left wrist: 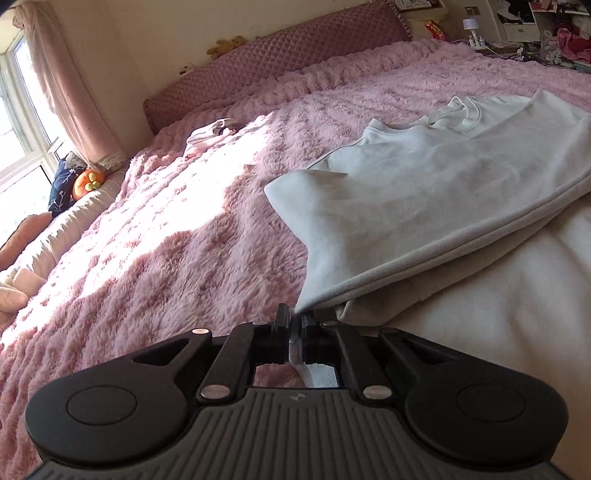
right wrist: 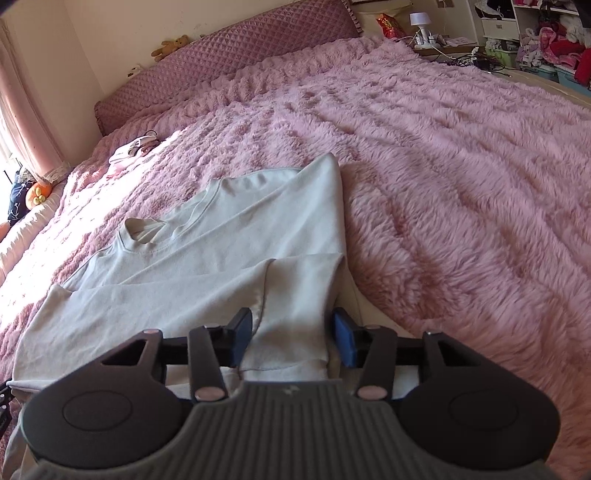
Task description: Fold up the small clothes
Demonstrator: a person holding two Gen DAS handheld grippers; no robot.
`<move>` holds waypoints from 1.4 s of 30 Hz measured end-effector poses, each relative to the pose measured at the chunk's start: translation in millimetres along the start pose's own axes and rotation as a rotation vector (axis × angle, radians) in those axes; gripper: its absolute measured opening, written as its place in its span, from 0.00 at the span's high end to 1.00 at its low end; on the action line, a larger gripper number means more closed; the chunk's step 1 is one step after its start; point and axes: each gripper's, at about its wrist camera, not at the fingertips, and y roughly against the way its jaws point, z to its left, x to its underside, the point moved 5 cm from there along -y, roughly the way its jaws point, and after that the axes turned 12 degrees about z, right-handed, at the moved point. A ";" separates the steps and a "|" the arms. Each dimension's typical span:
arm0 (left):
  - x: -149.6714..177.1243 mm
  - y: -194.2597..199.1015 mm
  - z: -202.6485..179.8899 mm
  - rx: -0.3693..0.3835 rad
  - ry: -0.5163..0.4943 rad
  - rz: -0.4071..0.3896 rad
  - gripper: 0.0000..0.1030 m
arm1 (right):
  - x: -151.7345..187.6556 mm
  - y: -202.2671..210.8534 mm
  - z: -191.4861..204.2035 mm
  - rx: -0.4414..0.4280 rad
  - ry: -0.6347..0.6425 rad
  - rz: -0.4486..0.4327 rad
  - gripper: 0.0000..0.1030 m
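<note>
Bedroom with a wide bed under a fluffy pink blanket [right wrist: 443,166].
A quilted mauve headboard [right wrist: 236,59] runs along the wall with a brown teddy bear [right wrist: 171,45] on top; pink curtains [left wrist: 62,85] hang by a sunlit window [left wrist: 14,122], an orange plush toy [left wrist: 88,182] below; a small white lamp [right wrist: 420,20] stands by cluttered shelves [right wrist: 546,37].

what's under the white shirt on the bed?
Under the white shirt lies the pink fluffy blanket; near its hem a cream sheet shows. Anything else beneath is covered by the fabric.

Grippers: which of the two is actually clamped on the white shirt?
The left gripper, shut on the white shirt hem. The right gripper stands open around a fold.
</note>
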 end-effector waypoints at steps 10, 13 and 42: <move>-7.6 18.0 -3.5 -0.023 -0.050 -0.065 0.81 | 10.8 15.7 -12.4 -0.051 -0.073 0.003 0.60; -12.1 16.8 -11.7 -0.042 -0.139 -0.094 0.81 | 15.4 16.4 -7.3 -0.057 -0.042 0.005 0.59; -51.9 32.1 46.4 0.324 0.389 -0.134 0.59 | 11.2 41.1 38.2 -0.047 0.184 -0.115 0.70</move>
